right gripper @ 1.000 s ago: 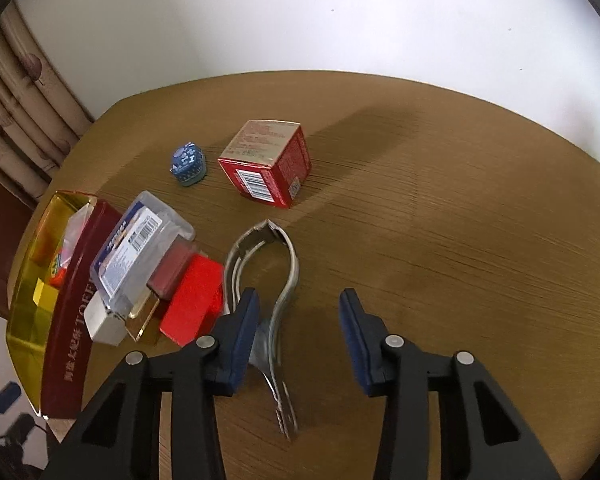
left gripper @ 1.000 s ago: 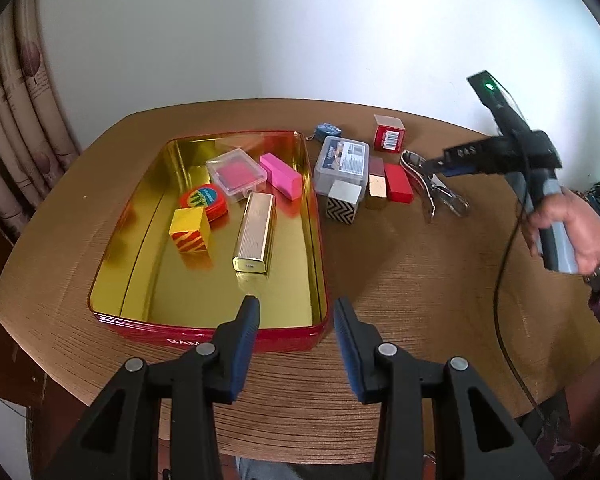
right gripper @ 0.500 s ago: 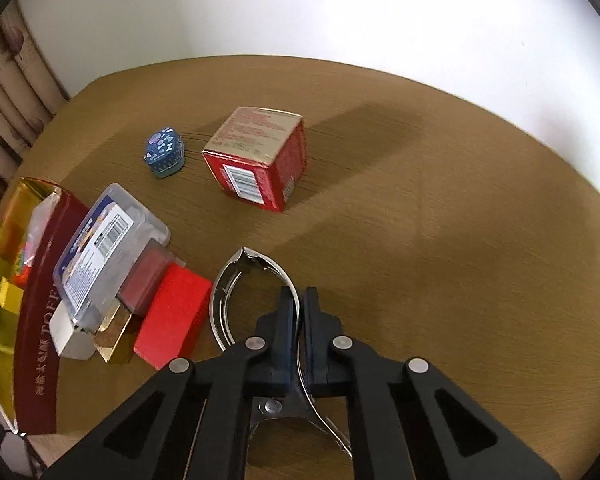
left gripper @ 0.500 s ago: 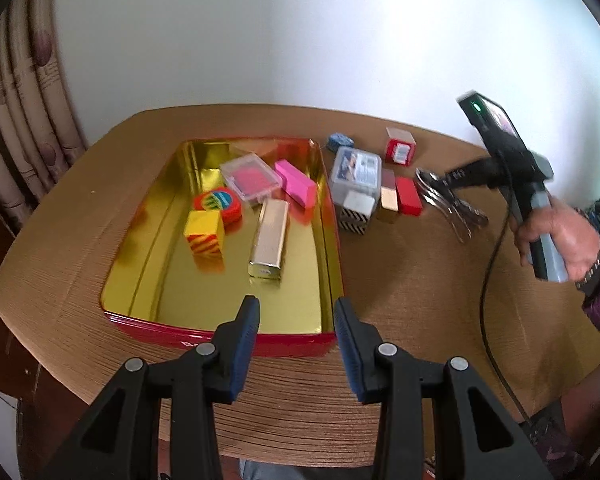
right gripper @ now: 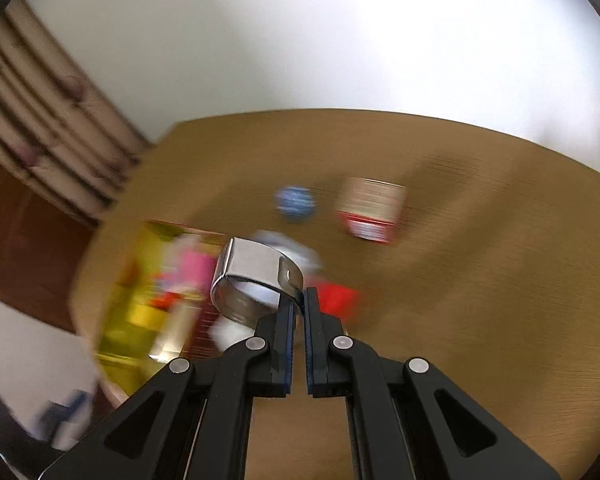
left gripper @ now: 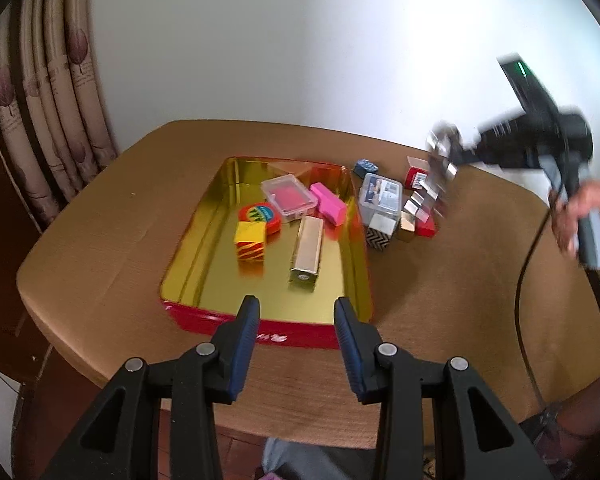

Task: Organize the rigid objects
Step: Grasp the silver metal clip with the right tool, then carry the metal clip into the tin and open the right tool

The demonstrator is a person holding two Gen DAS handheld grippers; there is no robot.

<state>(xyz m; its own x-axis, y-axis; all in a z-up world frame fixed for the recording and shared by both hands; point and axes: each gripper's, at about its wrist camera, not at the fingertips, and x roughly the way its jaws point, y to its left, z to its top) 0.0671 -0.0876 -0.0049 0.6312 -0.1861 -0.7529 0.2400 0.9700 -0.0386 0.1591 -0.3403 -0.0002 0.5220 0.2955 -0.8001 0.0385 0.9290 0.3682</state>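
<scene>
My right gripper (right gripper: 298,304) is shut on the metal nippers (right gripper: 256,276) and holds them in the air above the table; they show blurred in the left wrist view (left gripper: 442,164). My left gripper (left gripper: 296,320) is open and empty, hovering at the near rim of the red tin with gold inside (left gripper: 204,240). The tin holds a yellow block (left gripper: 251,242), a gold bar (left gripper: 307,248), a pink block (left gripper: 329,204), a clear case (left gripper: 289,197) and a round tape (left gripper: 260,215).
Right of the tin lie a clear plastic box (left gripper: 381,196), a zigzag cube (left gripper: 378,234), a gold block (left gripper: 407,222), red blocks (left gripper: 426,226), a red carton (right gripper: 374,210) and a small blue item (right gripper: 296,204). A curtain (left gripper: 40,100) hangs left. A cable (left gripper: 524,280) trails right.
My right gripper, shut on the nippers, has lifted them off the table and swung left toward the tin. My left gripper has drawn back and risen a little.
</scene>
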